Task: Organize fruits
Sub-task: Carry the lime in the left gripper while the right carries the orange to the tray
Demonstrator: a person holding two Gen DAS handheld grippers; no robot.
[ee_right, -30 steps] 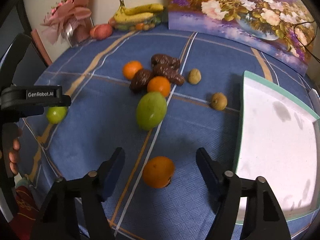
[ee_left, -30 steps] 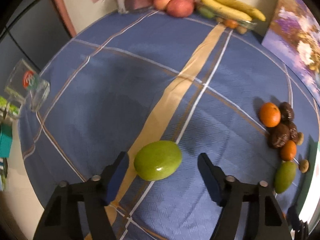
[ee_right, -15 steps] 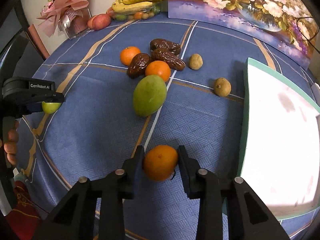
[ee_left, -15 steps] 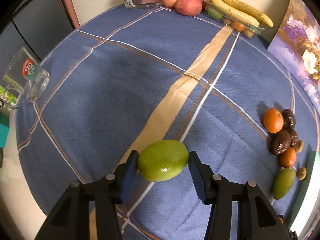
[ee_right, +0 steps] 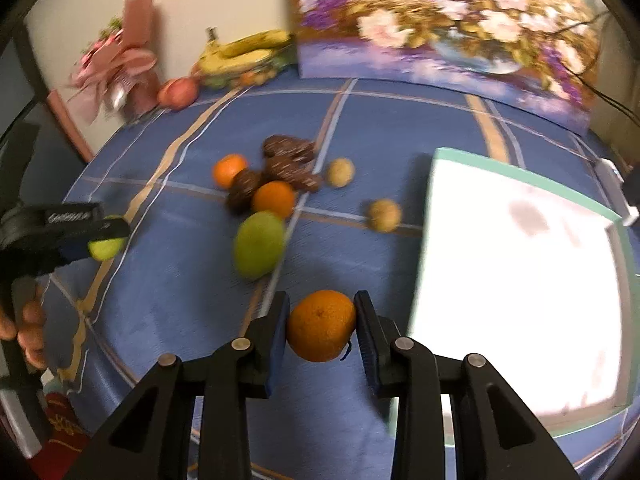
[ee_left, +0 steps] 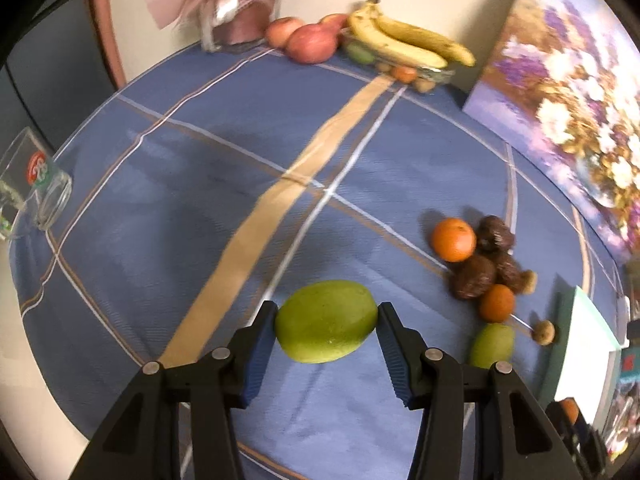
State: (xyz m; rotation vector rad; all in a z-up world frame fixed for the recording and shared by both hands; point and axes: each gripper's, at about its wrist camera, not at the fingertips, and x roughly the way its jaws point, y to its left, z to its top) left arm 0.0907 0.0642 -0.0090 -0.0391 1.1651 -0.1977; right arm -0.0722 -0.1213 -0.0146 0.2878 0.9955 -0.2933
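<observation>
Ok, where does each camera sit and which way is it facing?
Left wrist: on the left gripper, looking along its fingers, shut on a green mango, toward the bananas at the wall.
Right wrist: on the right gripper, shut on an orange, facing the painting; left gripper and hand at left.
Shared: the fruit pile, tray, bananas.

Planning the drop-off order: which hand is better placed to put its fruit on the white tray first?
Right. Its tongs grip the orange beside the white tray; the left tongs hold the green mango farther away.
</observation>
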